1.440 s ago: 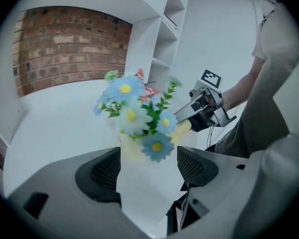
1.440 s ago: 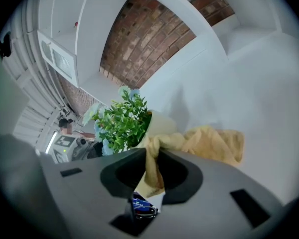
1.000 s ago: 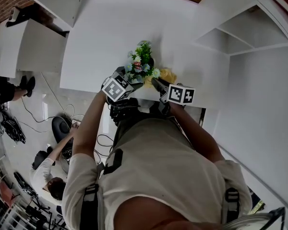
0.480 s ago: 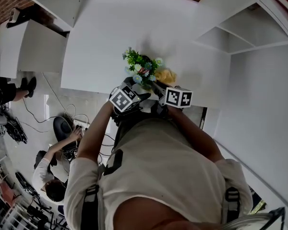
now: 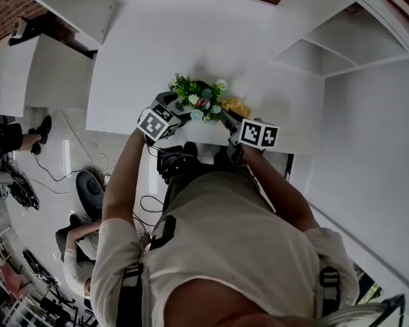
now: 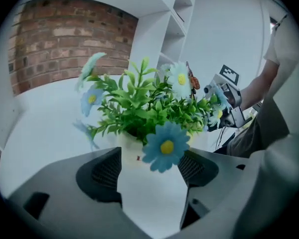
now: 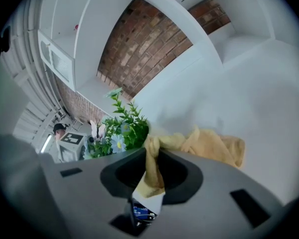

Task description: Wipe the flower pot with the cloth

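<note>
The white flower pot [image 6: 150, 199] holds green leaves and blue and white flowers [image 5: 196, 99] near the white table's front edge. My left gripper [image 5: 177, 109] is shut on the pot, whose body fills the gap between the two pads [image 6: 107, 170]. In the head view the foliage hides most of the pot. The yellow cloth [image 5: 236, 106] lies bunched just right of the plant. My right gripper [image 5: 226, 119] is shut on one end of the cloth [image 7: 212, 146], which runs out from between the jaws toward the plant [image 7: 122, 131].
The white table [image 5: 191, 39] stretches away behind the pot. White shelving [image 5: 341, 39] stands at the right and a white cabinet [image 5: 27, 73] at the left. A person [image 5: 78, 271] sits on the floor among cables, below left.
My left gripper drew toward my body, then swung back out to the left, carrying the pot; the foliage now spreads further left. The right gripper and the cloth have hardly shifted.
</note>
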Demonstrator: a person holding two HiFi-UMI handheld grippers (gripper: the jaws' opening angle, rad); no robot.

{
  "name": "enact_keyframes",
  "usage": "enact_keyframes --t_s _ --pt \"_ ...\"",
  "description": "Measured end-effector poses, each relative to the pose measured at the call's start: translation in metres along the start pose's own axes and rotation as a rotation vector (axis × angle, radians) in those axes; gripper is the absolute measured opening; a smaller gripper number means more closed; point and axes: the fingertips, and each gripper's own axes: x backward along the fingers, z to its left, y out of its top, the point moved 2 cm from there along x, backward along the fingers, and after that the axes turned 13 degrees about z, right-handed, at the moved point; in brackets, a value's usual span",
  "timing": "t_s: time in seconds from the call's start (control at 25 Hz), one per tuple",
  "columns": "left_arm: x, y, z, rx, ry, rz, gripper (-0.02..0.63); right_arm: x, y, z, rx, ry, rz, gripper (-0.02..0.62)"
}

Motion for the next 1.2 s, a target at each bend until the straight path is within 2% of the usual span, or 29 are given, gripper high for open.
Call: enact_keyframes --t_s 0.12,0.24,0.36,0.48,0.64,0.76,0.84,0.96,1.04,1.2 --pt "-0.005 0.007 -0.007 -0.067 0.002 0.029 0.350 -0.002 0.003 0.004 0.000 0.001 -0.005 0.084" --pt "-0.004 0.003 -0.015 -0.073 0.016 0.027 0.350 -0.003 0.005 0.005 -0.005 -0.009 -0.013 0.086" --pt "-0.007 0.000 -0.023 0.010 0.064 -0.004 0.350 -0.004 0.002 0.000 -0.011 -0.019 -0.004 0.086" --pt "-0.011 0.004 -0.028 0.123 0.125 -0.080 0.348 -0.005 -0.002 -0.005 -0.008 -0.050 0.003 0.086" --pt "-0.009 0.000 -0.035 0.175 0.133 -0.116 0.348 -0.011 -0.006 -0.002 0.003 -0.055 0.020 0.084" --pt "-0.011 -0.002 -0.047 0.161 0.090 -0.092 0.348 -0.016 -0.012 0.005 0.017 -0.034 0.049 0.084" --pt "-0.018 -0.005 -0.060 0.129 0.051 -0.055 0.283 -0.023 -0.016 0.014 0.034 -0.002 0.072 0.084" --pt "-0.027 -0.011 -0.066 0.060 0.104 -0.031 0.285 -0.030 -0.020 0.025 0.072 0.019 0.101 0.084" --pt "-0.023 -0.015 -0.062 0.042 0.130 -0.031 0.285 -0.030 -0.019 0.024 0.075 0.021 0.101 0.086" --pt "0.000 -0.022 -0.027 0.096 0.175 -0.061 0.304 -0.022 -0.009 0.015 0.057 0.012 0.074 0.084"
